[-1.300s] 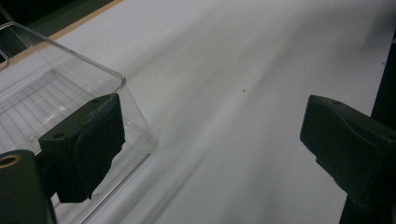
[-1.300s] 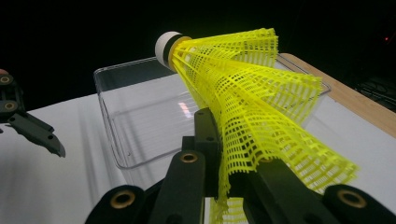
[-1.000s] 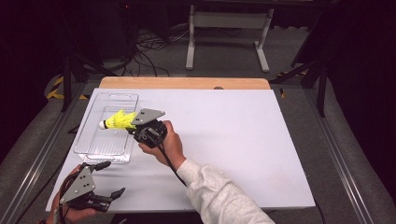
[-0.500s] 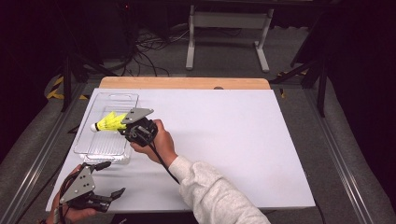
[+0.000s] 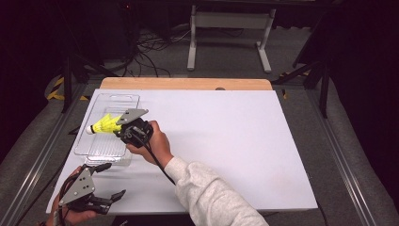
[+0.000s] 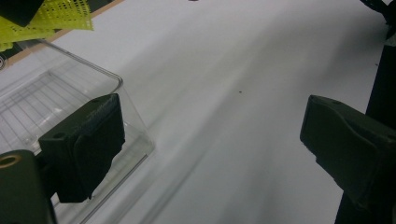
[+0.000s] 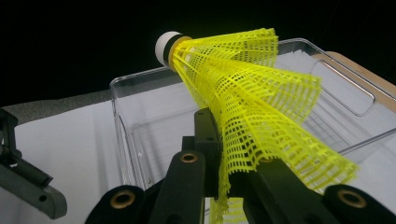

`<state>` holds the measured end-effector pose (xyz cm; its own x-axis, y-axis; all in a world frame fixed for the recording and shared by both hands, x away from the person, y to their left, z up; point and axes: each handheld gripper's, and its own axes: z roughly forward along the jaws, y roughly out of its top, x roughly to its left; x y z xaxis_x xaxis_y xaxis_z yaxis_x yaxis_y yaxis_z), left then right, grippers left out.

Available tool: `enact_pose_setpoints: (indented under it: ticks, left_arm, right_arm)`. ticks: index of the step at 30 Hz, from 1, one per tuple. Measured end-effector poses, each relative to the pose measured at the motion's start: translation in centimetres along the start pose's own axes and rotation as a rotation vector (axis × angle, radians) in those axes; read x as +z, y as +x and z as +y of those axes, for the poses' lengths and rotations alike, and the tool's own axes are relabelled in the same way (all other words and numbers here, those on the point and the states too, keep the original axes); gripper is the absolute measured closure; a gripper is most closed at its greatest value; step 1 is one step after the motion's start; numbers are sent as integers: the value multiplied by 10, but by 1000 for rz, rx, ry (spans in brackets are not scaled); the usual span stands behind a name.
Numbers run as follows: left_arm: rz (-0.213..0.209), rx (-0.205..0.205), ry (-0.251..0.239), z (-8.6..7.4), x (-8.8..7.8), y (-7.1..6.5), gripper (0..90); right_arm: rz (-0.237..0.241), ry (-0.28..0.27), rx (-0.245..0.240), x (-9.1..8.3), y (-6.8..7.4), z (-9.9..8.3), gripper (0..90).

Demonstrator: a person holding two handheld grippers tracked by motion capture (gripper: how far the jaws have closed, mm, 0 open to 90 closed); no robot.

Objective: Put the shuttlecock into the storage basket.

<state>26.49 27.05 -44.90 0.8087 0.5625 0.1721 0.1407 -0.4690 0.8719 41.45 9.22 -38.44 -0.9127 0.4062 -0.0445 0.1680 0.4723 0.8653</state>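
Two claws are at work over the white bench [image 5: 244, 141]. The right claw [image 5: 123, 128] is clenched on a yellow shuttlecock [image 5: 104, 125], its jaws pinching the mesh skirt near the wide end, as the right gripper view shows up close with the skirt squeezed between the two black jaws. The shuttlecock lies roughly level, its white cork tip pointing toward the bench's left edge, and it hangs above a clear plastic tray [image 5: 109, 149] without touching the tray's floor as far as the pictures tell. That tray sits on the bench near the left edge, its long side running from the far left corner toward the near edge. The right hand [image 5: 153, 146] holds its claw just beside the tray's right wall, with a light sleeve [image 5: 211, 197] reaching in from the near edge.

The left claw [image 5: 109, 181] rests close to the near left corner of the bench, just short of the tray's near end. Its jaws stand wide apart with nothing between them; in the left gripper view one jaw overlaps the tray's corner and bare bench fills the gap.
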Motion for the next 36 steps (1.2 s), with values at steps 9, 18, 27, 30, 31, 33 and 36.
enact_pose_setpoints:
  ticks: [9, 18, 27, 30, 31, 33, 36]
  left_arm:
    - [1, -5, -9, 1, -1, -1, 75]
    - [2, -1, -11, 0, -2, 0, 73]
    - [-9, -7, -12, -1, -2, -1, 70]
    - [-11, -7, -12, -1, -2, 0, 71]
    - [-11, -7, -12, -1, -1, 0, 71]
    - [-12, -6, -10, -1, -1, 0, 70]
    - [-13, -4, -11, -1, -2, 0, 71]
  right_arm:
    - [7, 10, -9, 10, 6, 7, 884]
    - [25, 26, -15, 26, 13, 7, 883]
    - [18, 62, 11, 42, 12, -2, 884]
    - [15, 75, 20, 45, 10, -4, 884]
    - [13, 79, 21, 46, 10, -4, 883]
    - [14, 90, 20, 48, 10, -5, 883]
    - [21, 118, 11, 52, 10, -7, 883]
